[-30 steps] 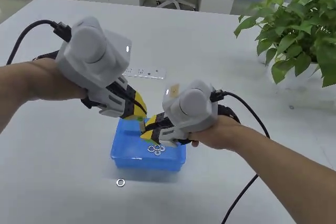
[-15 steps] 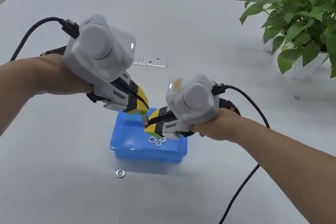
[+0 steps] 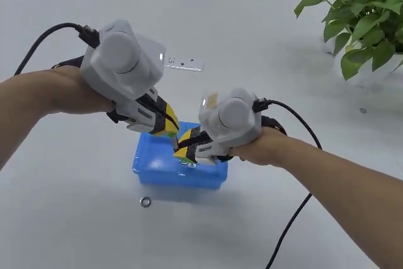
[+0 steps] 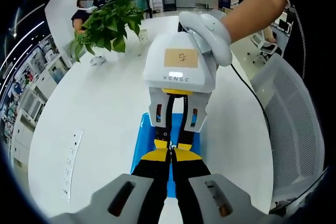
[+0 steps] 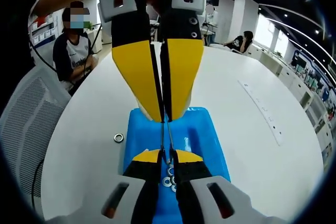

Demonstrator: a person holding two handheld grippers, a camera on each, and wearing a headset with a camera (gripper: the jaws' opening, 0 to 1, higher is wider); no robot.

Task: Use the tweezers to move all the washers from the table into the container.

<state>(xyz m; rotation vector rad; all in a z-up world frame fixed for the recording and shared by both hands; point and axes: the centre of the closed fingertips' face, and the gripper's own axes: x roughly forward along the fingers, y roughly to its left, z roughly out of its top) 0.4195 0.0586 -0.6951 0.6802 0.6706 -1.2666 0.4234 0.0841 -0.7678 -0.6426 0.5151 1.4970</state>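
Above container (image 3: 151,169), clamping tweezers (image 5: 162,137) in closed left gripper (image 3: 169,131) and closed right gripper (image 3: 183,147); pinch light, slick desk washer (image 3: 145,201) across its ring.

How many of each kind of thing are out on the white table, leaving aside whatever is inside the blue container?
Blue plastic container: 1
Silver metal washer on the bare table: 1
Green leafy potted plant: 1
White printed strip: 1
Total: 4

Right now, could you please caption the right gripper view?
Left claw and right claw pinch tweezers above blue container of washers; one washer lies on table.
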